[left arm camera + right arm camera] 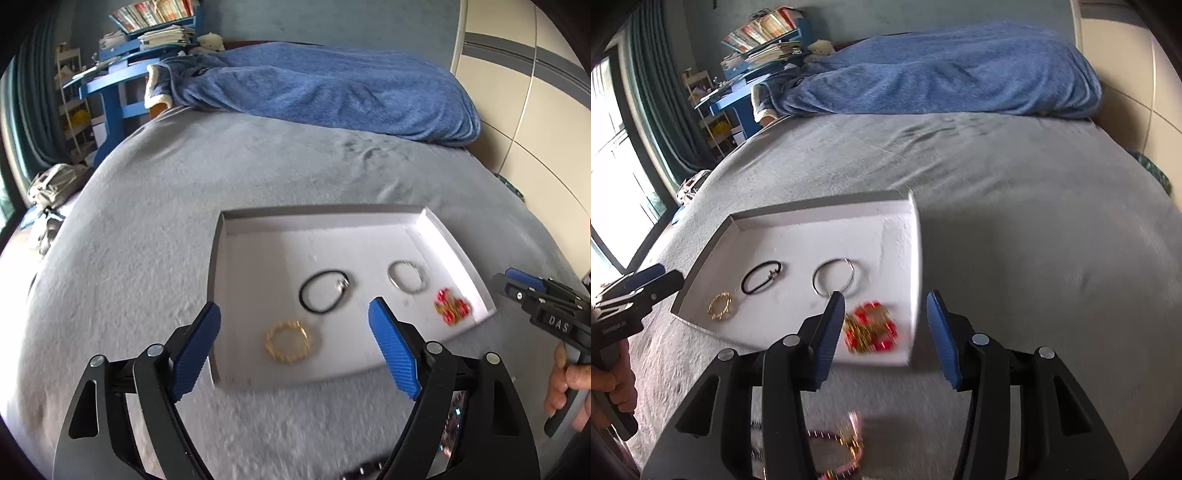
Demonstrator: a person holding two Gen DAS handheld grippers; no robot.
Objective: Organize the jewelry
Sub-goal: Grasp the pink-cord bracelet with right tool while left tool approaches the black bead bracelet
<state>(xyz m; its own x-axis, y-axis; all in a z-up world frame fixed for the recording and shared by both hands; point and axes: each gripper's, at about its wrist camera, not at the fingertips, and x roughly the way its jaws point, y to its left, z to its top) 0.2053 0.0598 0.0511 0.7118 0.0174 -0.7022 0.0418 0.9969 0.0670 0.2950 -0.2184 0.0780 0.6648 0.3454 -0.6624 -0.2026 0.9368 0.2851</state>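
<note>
Both grippers, left (pixel 295 325) and right (pixel 886 317), were spread wide, empty. 4 pieces sat in tray (pixel 236 229) ahead; pink bracelet (pixel 846 443) lay below right fingers. Risk: pads snagging bedcover (pixel 1034 221), not chain.

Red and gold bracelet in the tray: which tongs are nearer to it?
Right. The right tongs hang open almost over the red and gold bracelet at the white tray's near corner. The left tongs, also open, sit over the gold ring, farther away.
</note>
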